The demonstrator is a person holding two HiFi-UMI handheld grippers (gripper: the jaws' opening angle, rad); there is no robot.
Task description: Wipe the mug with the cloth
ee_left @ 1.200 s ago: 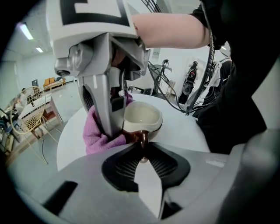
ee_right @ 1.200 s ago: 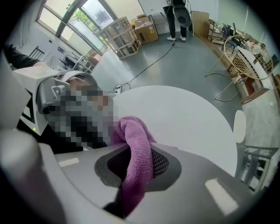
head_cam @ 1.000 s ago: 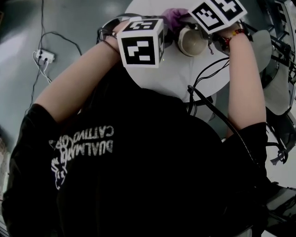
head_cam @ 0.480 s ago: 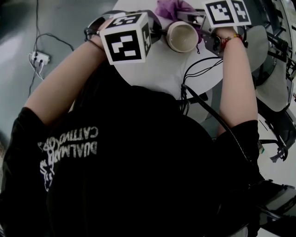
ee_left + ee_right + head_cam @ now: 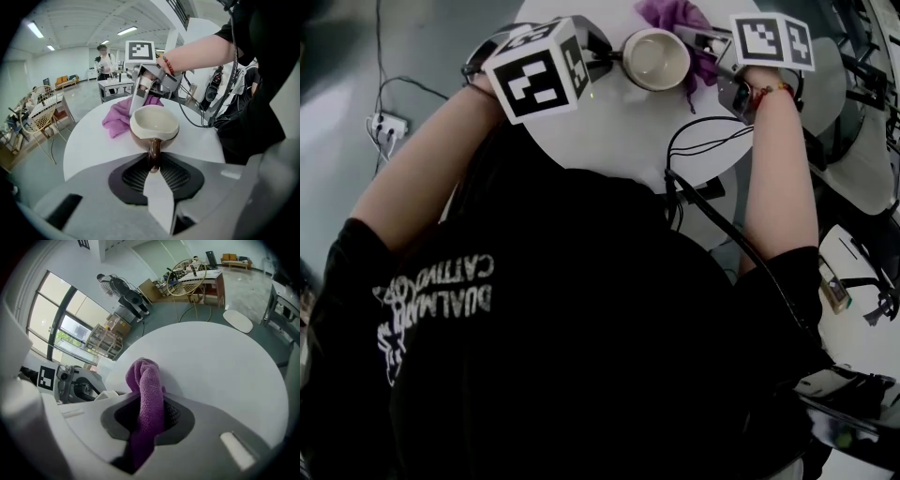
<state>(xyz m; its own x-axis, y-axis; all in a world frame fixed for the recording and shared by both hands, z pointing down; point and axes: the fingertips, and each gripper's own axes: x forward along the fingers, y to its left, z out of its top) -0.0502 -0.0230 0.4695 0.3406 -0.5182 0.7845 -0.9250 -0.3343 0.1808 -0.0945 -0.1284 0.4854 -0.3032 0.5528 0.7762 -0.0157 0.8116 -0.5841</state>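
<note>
A mug, brown outside and cream inside, stands upright on the round white table. My left gripper is shut on its handle, with the bowl just beyond the jaws. My right gripper is shut on a purple cloth. The cloth runs up between the jaws and bunches above them. Its free end lies on the table behind the mug, beside the rim. In the left gripper view the right gripper hangs just over the mug's far side.
Black cables trail over the table's near edge. A power strip lies on the floor at left. Chairs and another white table stand at right. A wicker chair and a person are farther off.
The mug and both grippers sit higher and farther left in the head view. The cloth has gone from the mug's left rim to behind its right side.
</note>
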